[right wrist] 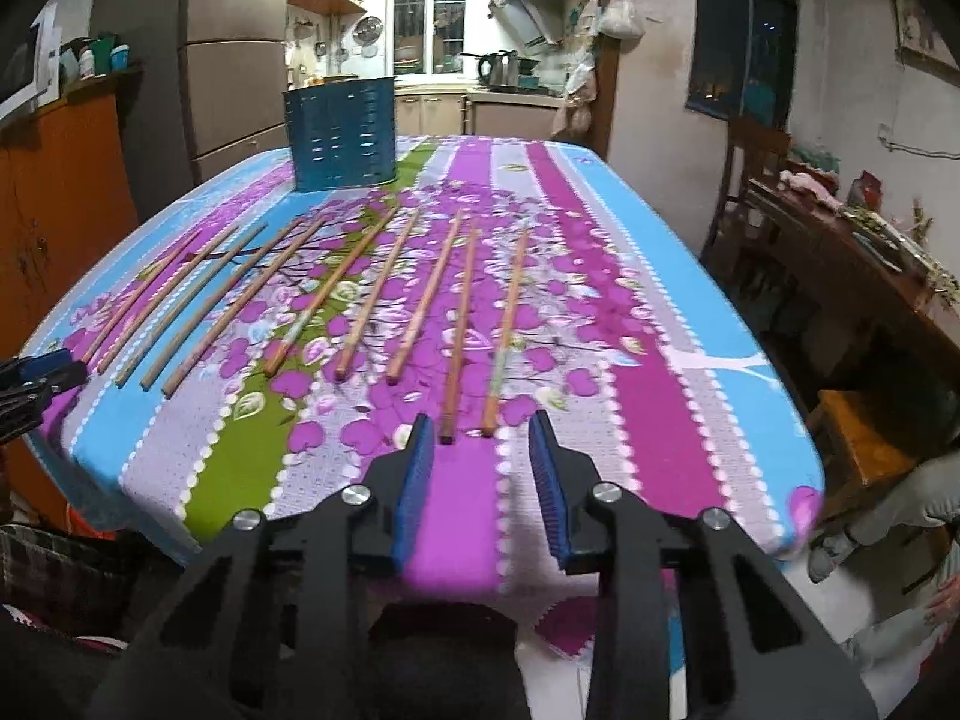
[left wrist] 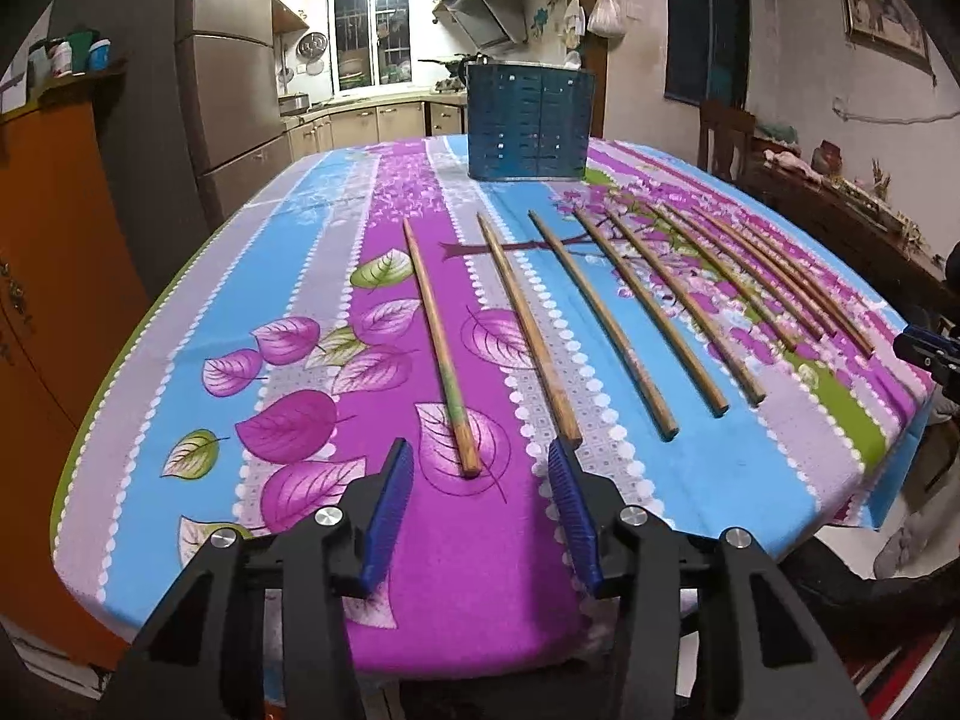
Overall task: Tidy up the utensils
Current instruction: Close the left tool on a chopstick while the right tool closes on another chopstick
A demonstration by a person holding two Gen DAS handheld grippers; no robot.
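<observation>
Several wooden chopsticks lie side by side on the flowered tablecloth [left wrist: 180,360]. A blue perforated utensil holder [left wrist: 528,120] [right wrist: 342,132] stands upright at the far end. My left gripper [left wrist: 483,456] is open low over the near edge. The near end of the leftmost chopstick [left wrist: 438,342] lies between its blue fingertips, untouched. Beside that one lies a second chopstick [left wrist: 528,330], ending by the right fingertip. My right gripper [right wrist: 483,423] is also open. The near ends of the two rightmost chopsticks [right wrist: 507,324] [right wrist: 459,330] sit between its tips, with the pads clear of them.
An orange cabinet [left wrist: 54,240] and a fridge [left wrist: 234,60] stand left of the table. A dark wooden side table [right wrist: 870,276] and a chair [right wrist: 750,168] are on the right. Each gripper shows at the other view's edge: the right gripper [left wrist: 918,348], the left gripper [right wrist: 54,372].
</observation>
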